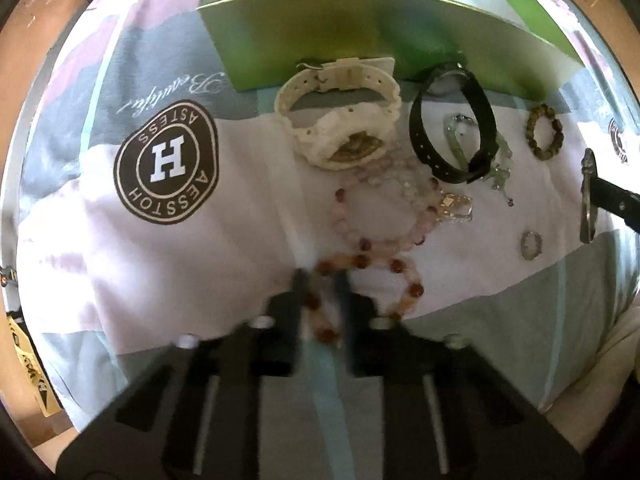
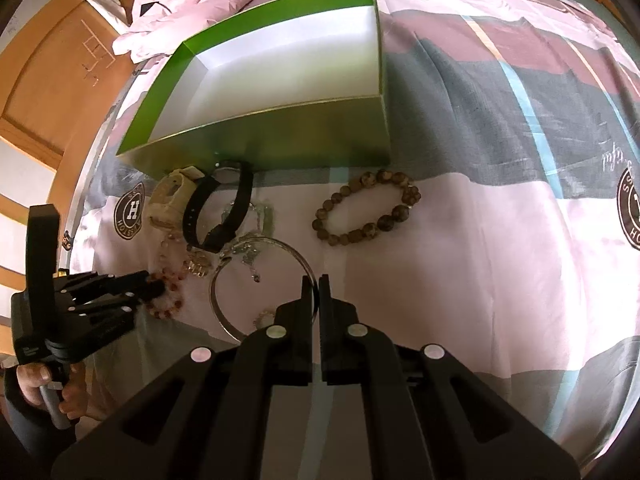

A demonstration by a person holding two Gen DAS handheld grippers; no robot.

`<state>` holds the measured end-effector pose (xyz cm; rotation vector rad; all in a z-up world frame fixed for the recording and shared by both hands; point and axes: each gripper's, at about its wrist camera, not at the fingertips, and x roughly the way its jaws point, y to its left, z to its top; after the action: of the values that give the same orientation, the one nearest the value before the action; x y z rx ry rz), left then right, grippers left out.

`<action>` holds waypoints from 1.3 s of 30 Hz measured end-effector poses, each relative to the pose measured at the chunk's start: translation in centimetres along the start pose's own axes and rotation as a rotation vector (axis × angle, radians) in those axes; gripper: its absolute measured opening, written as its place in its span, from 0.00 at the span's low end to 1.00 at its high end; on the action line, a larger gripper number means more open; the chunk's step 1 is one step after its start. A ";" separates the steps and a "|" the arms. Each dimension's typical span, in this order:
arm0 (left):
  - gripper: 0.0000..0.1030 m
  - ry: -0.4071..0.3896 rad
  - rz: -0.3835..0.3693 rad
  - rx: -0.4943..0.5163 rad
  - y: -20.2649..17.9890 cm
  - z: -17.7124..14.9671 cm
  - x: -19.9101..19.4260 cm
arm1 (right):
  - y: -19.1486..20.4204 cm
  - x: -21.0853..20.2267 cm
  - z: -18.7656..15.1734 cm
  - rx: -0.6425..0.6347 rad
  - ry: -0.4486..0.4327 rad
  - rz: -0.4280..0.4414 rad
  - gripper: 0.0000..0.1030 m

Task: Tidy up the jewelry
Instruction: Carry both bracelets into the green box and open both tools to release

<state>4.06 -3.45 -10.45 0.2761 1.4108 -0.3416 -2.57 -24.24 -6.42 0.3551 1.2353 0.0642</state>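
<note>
The left gripper's (image 1: 320,280) fingertips are blurring, and they are hiding part of the red and pink bead bracelet (image 1: 400,280) pinched between them. In the right wrist view, the right gripper (image 2: 316,284) is covering the near stretch of the silver bangle (image 2: 280,246). The 2 watches, white (image 2: 168,200) and black (image 2: 224,208), are overlapping, with their dials too small to read. The picture's right edge is cutting off a round logo (image 2: 630,212).
</note>
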 end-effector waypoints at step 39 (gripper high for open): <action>0.07 -0.315 -0.205 0.029 -0.7 -1.9 -8.0 | 2.5 -0.3 -1.0 -0.098 -0.085 -0.021 0.03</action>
<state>1.09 -2.79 -2.80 0.0947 1.1257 -0.5495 -3.23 -21.74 -5.65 0.2572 1.1468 0.0899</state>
